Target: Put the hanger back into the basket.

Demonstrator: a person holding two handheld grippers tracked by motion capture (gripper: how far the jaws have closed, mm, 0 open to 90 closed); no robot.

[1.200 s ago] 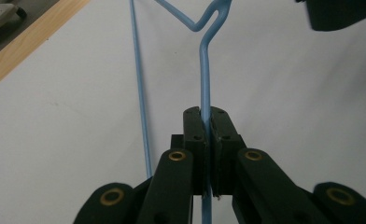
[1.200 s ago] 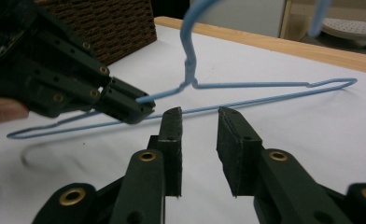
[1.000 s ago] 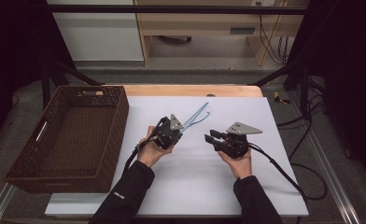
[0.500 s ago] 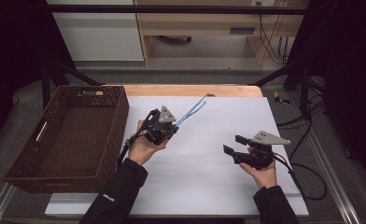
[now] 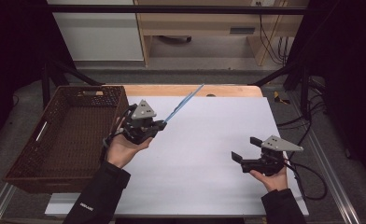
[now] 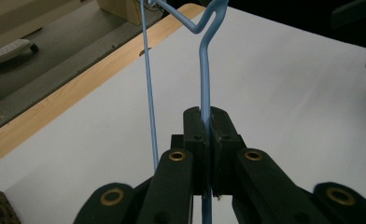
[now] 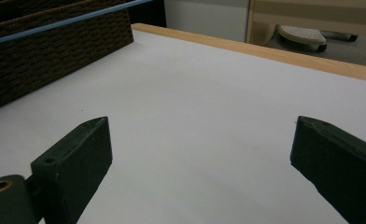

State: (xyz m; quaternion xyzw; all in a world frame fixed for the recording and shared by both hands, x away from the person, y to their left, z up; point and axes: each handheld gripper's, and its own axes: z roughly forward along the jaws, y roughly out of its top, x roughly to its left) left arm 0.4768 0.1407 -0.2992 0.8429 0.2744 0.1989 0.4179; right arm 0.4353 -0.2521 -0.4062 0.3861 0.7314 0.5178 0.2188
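High view: the left gripper (image 5: 158, 125) clamps a blue wire hanger (image 5: 183, 103), raised above the white table (image 5: 209, 140) beside a brown basket (image 5: 55, 135). Left gripper view: jaws pinch the hanger's wire. Right gripper view: the right gripper (image 7: 200, 158), jaws just opened wide, holds nothing.

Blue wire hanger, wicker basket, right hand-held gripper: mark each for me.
blue wire hanger (image 6: 204, 74): left gripper view, on the straight wire above the shut jaws.
wicker basket (image 5: 17, 174): high view, on its near rim.
right hand-held gripper (image 5: 245, 148): high view, midway between its open fingertips.
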